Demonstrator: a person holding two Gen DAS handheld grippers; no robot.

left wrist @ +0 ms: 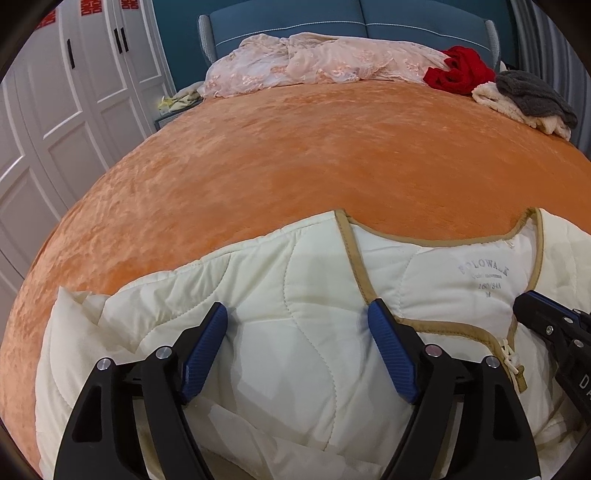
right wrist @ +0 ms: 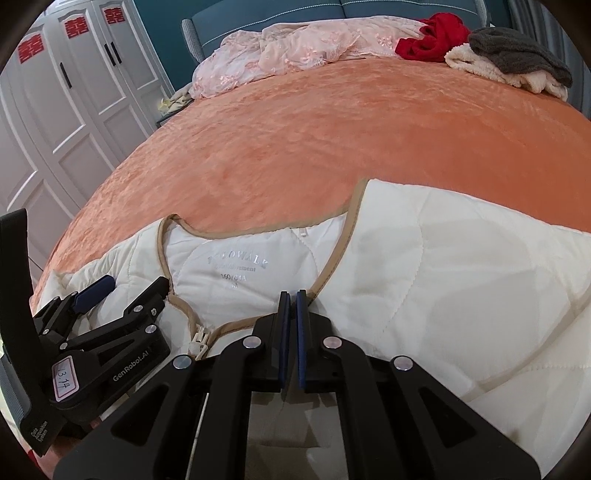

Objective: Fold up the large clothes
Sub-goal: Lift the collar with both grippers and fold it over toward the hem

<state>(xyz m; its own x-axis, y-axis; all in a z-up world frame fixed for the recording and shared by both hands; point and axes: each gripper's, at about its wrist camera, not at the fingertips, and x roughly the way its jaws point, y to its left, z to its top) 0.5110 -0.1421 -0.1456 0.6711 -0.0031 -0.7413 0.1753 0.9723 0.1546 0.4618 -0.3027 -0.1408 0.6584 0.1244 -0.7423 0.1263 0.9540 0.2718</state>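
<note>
1. Two grippers sit at the near edge of the scene, both over a cream quilted jacket (left wrist: pixel 303 332).
2. Left gripper (left wrist: pixel 299 325): jaws spread wide, blue pads standing apart above the jacket's left front panel; nothing is clamped between them. The right-hand pad (left wrist: pixel 391 354) lies beside the tan trim of the neckline.
3. Right gripper (right wrist: pixel 291 299): jaws closed, pads together, tips at the tan trim (right wrist: pixel 332 273) of the right front edge. Whether any fabric is pinched between them cannot be told.
4. Jacket: spread on the near part of the bed, front side up, neck opening facing the far end, a printed size label (right wrist: pixel 236 269) showing inside the collar. A white zipper pull (right wrist: pixel 195 345) lies at the base of the neck opening, between the two grippers.
5. Orange bedspread (left wrist: pixel 314 155): covers the whole bed, bare through the middle.
6. Far end, left to centre: pale pink lace cover (left wrist: pixel 306 61), crumpled against the blue headboard (left wrist: pixel 332 22).
7. Far right: red garment (left wrist: pixel 460 70), then a cream and grey fleece pile (left wrist: pixel 528 99) just beside it.
8. Left side: white wardrobe (left wrist: pixel 66 110) with black handles and red decals.
</note>
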